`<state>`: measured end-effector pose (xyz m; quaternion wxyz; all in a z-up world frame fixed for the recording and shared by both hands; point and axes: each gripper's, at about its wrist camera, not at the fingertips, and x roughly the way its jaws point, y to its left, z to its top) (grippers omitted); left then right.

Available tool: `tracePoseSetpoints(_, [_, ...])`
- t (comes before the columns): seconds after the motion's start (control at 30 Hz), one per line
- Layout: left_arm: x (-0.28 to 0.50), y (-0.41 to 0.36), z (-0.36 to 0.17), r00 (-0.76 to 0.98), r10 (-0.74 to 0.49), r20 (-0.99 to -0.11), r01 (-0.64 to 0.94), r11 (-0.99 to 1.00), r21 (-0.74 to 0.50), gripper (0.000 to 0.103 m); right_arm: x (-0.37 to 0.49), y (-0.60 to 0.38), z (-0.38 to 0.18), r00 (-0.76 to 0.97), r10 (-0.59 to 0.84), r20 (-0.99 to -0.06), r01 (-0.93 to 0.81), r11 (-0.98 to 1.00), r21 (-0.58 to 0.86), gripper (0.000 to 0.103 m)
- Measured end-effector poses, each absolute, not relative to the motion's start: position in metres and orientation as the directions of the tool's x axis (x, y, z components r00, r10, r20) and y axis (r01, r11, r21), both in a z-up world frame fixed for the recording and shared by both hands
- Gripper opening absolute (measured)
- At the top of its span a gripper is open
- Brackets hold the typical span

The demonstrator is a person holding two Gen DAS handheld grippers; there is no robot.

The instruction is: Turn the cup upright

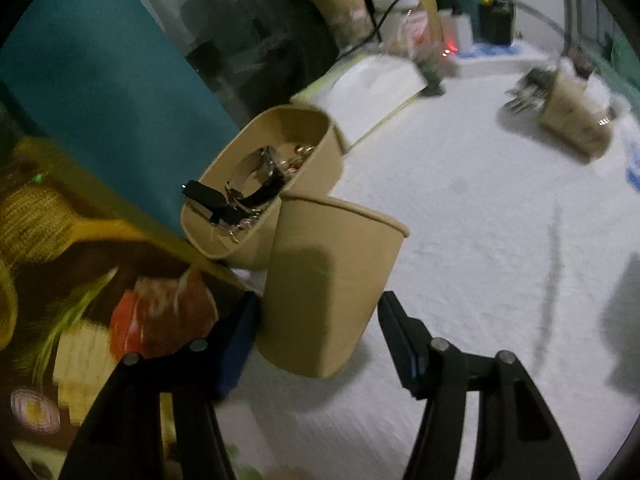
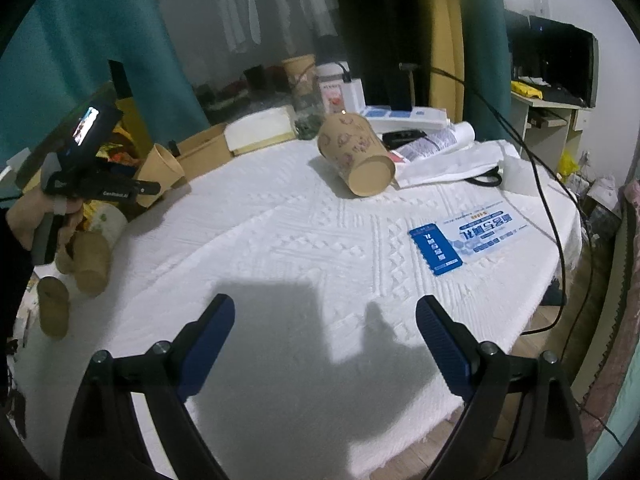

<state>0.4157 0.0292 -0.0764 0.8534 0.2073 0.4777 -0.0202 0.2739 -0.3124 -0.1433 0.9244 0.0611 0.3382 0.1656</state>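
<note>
A plain brown paper cup (image 1: 324, 288) sits between the fingers of my left gripper (image 1: 316, 320), tilted with its rim up and to the right. The left finger touches its wall; a narrow gap shows at the right finger. In the right wrist view this cup (image 2: 160, 168) is at the table's left edge in the left gripper (image 2: 140, 188). A printed paper cup (image 2: 356, 156) lies on its side at the back middle; it also shows in the left wrist view (image 1: 576, 120). My right gripper (image 2: 324, 336) is open and empty above the near table.
A brown box (image 1: 260, 184) of small items stands just behind the held cup. A book (image 1: 368, 88), jars and another cup (image 1: 344, 12) stand at the back. A blue-and-white leaflet (image 2: 464, 240) and a black cable (image 2: 552, 216) lie on the right. Several brown cups (image 2: 92, 260) lie left.
</note>
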Motion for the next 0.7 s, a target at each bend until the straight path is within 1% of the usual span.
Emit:
tracePoseSetpoints(0.1, [0.385, 0.018, -0.056, 0.564, 0.085, -0.822, 0.214, 0.946, 0.244, 0.061, 0.255, -0.313, -0.135, 0.728, 0.363, -0.582, -0.281, 0.932, 0.231, 0.091])
tracePoseSetpoints(0.23, [0.327, -0.002, -0.034, 0.574, -0.085, -0.815, 0.200, 0.979, 0.038, 0.061, 0.231, -0.315, -0.132, 0.730, 0.382, -0.566, -0.298, 0.924, 0.239, 0.091])
tracePoseSetpoints(0.33, [0.279, -0.014, -0.030, 0.556, -0.197, -0.807, 0.172, 0.978, -0.120, 0.061, 0.210, -0.318, -0.132, 0.730, 0.399, -0.555, -0.314, 0.917, 0.247, 0.091])
tracePoseSetpoints(0.43, [0.236, -0.022, -0.042, 0.525, -0.298, -0.797, 0.115, 0.953, -0.281, 0.061, 0.190, -0.318, -0.134, 0.724, 0.418, -0.549, -0.331, 0.909, 0.254, 0.091])
tracePoseSetpoints(0.5, [0.206, -0.021, -0.058, 0.497, -0.382, -0.779, 0.045, 0.908, -0.417, 0.061, 0.178, -0.317, -0.137, 0.713, 0.438, -0.547, -0.347, 0.899, 0.268, 0.091])
tracePoseSetpoints(0.57, [0.183, -0.020, -0.073, 0.483, -0.431, -0.762, -0.029, 0.862, -0.505, 0.061, 0.169, -0.315, -0.140, 0.703, 0.459, -0.543, -0.361, 0.889, 0.283, 0.091])
tracePoseSetpoints(0.7, [0.147, -0.016, -0.098, 0.478, -0.444, -0.758, -0.133, 0.816, -0.562, 0.061, 0.155, -0.310, -0.144, 0.678, 0.500, -0.539, -0.395, 0.866, 0.307, 0.091])
